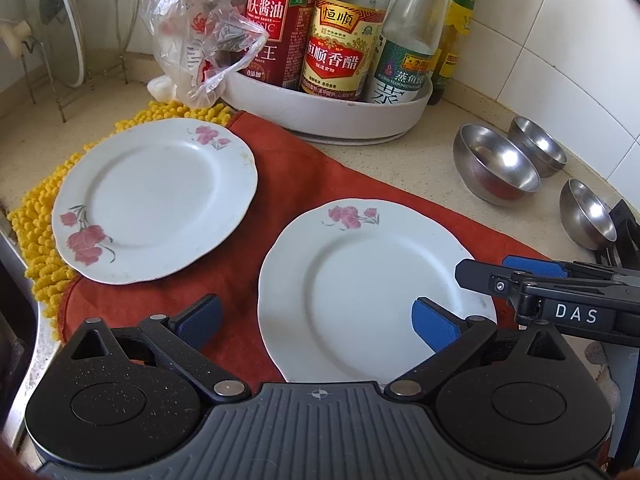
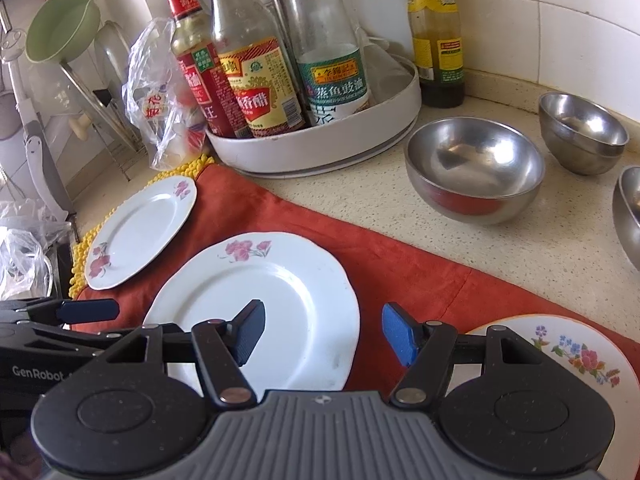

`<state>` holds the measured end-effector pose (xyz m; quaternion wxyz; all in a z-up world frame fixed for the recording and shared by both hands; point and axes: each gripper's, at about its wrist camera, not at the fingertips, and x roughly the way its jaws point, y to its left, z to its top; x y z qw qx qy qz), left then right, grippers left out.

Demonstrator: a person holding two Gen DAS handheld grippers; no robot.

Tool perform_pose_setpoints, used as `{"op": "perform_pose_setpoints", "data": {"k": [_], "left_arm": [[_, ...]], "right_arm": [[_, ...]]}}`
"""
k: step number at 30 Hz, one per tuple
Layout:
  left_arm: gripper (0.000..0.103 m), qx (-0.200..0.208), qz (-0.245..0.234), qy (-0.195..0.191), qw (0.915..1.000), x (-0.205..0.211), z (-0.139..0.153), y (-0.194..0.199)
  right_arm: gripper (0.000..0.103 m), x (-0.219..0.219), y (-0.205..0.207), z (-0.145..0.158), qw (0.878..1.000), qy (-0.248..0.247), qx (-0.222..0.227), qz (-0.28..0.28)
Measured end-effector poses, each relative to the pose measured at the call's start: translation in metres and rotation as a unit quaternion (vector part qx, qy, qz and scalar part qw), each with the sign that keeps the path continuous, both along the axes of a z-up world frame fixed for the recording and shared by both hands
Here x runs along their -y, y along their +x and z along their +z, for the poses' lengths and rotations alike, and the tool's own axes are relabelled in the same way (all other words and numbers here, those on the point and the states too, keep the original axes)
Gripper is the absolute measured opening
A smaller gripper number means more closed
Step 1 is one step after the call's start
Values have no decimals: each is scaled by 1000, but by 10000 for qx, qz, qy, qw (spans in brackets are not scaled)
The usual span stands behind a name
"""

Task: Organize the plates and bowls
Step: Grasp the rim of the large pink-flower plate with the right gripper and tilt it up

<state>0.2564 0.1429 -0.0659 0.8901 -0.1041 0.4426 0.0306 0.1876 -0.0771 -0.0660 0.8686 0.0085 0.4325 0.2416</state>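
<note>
Two white plates with pink flowers lie on a red cloth (image 1: 304, 184): a far plate (image 1: 154, 200) (image 2: 140, 232) and a near plate (image 1: 372, 296) (image 2: 256, 304). My left gripper (image 1: 318, 320) is open above the near plate's left rim, one pad over the cloth and one over the plate. My right gripper (image 2: 325, 334) is open over that plate's right rim and holds nothing. A third plate (image 2: 580, 356) with an orange rim and coloured flowers sits at the lower right. Three steel bowls (image 2: 474, 168) (image 2: 582, 132) (image 2: 628, 216) stand on the counter to the right.
A white round tray (image 1: 332, 120) of sauce bottles stands behind the cloth by the tiled wall. A plastic bag (image 1: 200, 48) and a yellow mat (image 1: 36, 232) lie at the left. A glass lid (image 1: 60, 20) stands in a rack, and a sink edge (image 1: 12, 320) runs down the left.
</note>
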Motion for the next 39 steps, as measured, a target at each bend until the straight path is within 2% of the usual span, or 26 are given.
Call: {"op": "perform_pose_setpoints", "data": {"k": [5, 8, 10, 22, 26, 34, 39], "left_arm": [[102, -24, 84, 43, 10000, 3, -1, 3], [102, -45, 154, 96, 9998, 6, -1, 6], [102, -102, 178, 132, 9997, 8, -3, 8], [101, -279, 275, 106, 9992, 12, -10, 15], [94, -360, 242, 58, 9990, 15, -15, 18], [92, -519, 245, 208, 9981, 18, -21, 26], [93, -378, 173, 359, 9985, 20, -23, 28]], "right_arm": [[64, -3, 2, -5, 9999, -61, -76, 141], [54, -4, 4, -8, 9996, -95, -120, 257], [52, -5, 5, -10, 9993, -86, -183, 318], [48, -4, 12, -18, 9980, -75, -339, 520], [44, -3, 10, -18, 9979, -143, -261, 574], [41, 1, 12, -19, 9979, -25, -261, 588], [41, 3, 11, -20, 9978, 14, -209, 629]]}}
